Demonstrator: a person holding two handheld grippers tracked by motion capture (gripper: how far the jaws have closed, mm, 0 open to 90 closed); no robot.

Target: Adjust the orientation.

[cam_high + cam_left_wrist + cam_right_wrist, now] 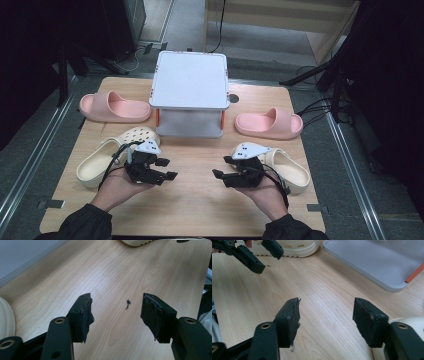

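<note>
Two cream clogs lie on the wooden table (195, 200): the left cream clog (100, 157) behind my left hand and the right cream clog (290, 170) beside my right hand. My left gripper (167, 168) points toward the table's middle, open with only bare wood between its jaws (116, 300). Facing it, my right gripper (223, 166) is open and holds nothing (327, 303). In the right gripper view the left gripper (259, 255) appears at the top left in front of the left clog (294, 247). The right clog's rim (412, 322) sits just behind the right jaw.
A white lidded box (190, 92) with orange clips stands at the back middle of the table. One pink slide (115, 107) lies to its left, another pink slide (270, 123) to its right. Bare wood lies between the two grippers.
</note>
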